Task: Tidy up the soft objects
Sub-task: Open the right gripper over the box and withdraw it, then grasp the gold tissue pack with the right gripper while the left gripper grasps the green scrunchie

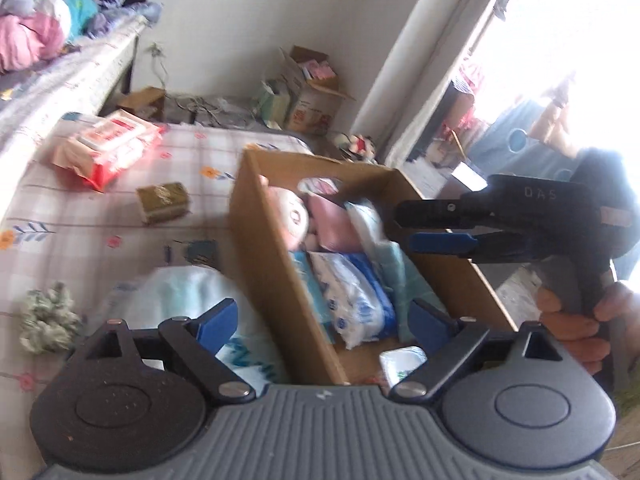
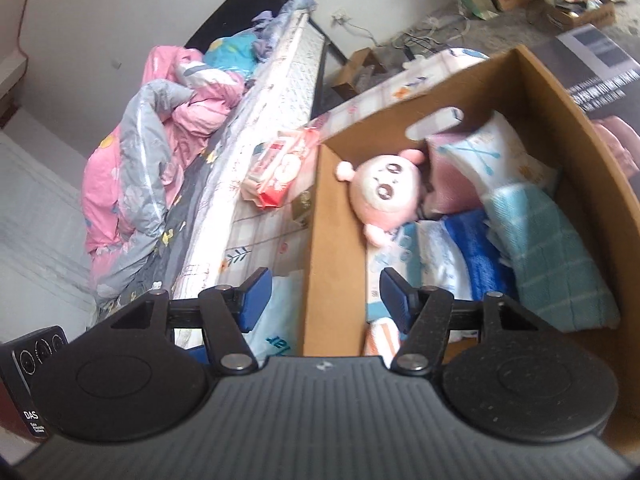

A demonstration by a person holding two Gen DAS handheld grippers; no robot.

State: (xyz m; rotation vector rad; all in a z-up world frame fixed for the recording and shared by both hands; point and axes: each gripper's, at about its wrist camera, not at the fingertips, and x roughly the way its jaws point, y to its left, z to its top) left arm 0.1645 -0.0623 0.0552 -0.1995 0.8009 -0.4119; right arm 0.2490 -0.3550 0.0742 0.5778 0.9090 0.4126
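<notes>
On a checked mattress [image 1: 192, 168], in the left wrist view, stands an open cardboard box [image 1: 260, 248] packed with soft things: a pink plush toy [image 1: 294, 216] against its near wall, a pink cushion [image 1: 336, 220] beside it, a blue-and-white plastic pack [image 1: 356, 300] and a teal towel [image 1: 394, 268] further along. The left gripper [image 1: 320, 316] hovers over the box's wall with its fingers [image 1: 218, 324] spread wide and empty, one on each side of the wall. Outside the box lie a pale blue pack [image 1: 188, 292] just beside the wall, a crumpled green cloth [image 1: 46, 320], a brown packet [image 1: 162, 200] and a red-and-white pack [image 1: 110, 148]. The right gripper [image 1: 424, 228] reaches in from the right above the box, fingers nearly closed with nothing seen between them.

In the right wrist view, the right gripper [image 2: 326, 300] straddles the same wall, and here its fingers [image 2: 256, 300] look well apart and empty. The plush toy [image 2: 384, 192] leans in the box's corner, the teal towel [image 2: 548, 252] lying to its right. A pink and grey quilt [image 2: 136, 160] is heaped on the bed beyond.
</notes>
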